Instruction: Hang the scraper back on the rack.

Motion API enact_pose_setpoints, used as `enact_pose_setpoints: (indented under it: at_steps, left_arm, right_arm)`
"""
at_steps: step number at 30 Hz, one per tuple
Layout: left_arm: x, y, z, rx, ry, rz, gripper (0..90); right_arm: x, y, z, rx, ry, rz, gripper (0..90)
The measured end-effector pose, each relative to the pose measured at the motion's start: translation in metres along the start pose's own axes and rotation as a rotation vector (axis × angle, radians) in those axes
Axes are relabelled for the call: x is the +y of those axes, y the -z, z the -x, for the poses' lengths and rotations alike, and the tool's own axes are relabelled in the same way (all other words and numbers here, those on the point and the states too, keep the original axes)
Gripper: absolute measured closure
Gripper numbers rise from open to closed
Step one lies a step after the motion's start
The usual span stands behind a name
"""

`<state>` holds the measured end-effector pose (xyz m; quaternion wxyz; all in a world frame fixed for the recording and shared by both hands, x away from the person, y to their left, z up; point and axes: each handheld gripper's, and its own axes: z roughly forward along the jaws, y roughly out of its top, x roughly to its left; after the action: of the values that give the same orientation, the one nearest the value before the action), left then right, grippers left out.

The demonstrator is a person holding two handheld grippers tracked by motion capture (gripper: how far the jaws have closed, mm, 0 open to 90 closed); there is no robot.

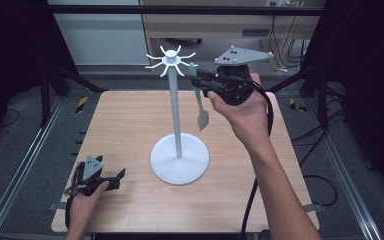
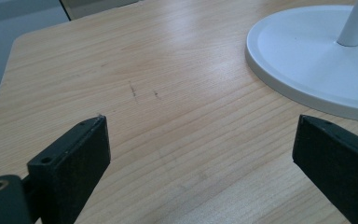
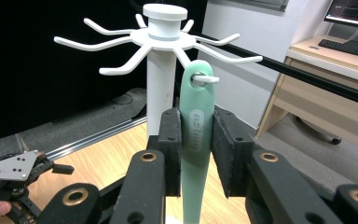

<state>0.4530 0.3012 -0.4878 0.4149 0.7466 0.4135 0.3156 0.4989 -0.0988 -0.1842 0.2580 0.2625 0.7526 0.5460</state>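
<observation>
A white rack [image 1: 176, 115] stands mid-table on a round base [image 1: 180, 161], with a ring of hooks [image 1: 170, 60] on top. A pale green spatula [image 1: 202, 116] hangs blade down, the hole in its handle over one hook [image 3: 206, 79]. My right gripper [image 1: 201, 81] is raised beside the hooks and shut on the spatula's handle [image 3: 198, 100], a pad pressed against each side. My left gripper [image 1: 118, 179] rests low at the table's front left, open, with bare wood between its pads [image 2: 81, 154]. The rack's base [image 2: 307, 60] lies just ahead of it.
The wooden table [image 1: 130, 120] has metal rails along both sides. A black frame bar [image 1: 180, 9] crosses above the far edge. A desk with a keyboard [image 3: 349, 46] stands beyond the table. My left gripper [image 3: 16, 175] also shows low in the right gripper view.
</observation>
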Motion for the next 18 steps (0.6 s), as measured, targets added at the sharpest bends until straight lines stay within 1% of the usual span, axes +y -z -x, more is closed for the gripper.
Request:
enact_pose_setpoints:
  at_steps: [6,12,18]
  left_arm:
    - [0.0,0.0,0.0,0.001,0.0,0.0,3.6]
    - [0.0,0.0,0.0,0.0,0.0,-0.001,3.6]
    - [0.0,0.0,0.0,0.001,-0.001,-0.001,3.6]
  right_arm:
    - [0.0,0.001,0.0,-0.006,0.001,-0.001,73.7]
    - [-0.001,0.008,-0.001,-0.021,0.005,-0.003,67.6]
    - [-0.012,0.015,0.003,-0.04,-0.011,-0.018,65.3]
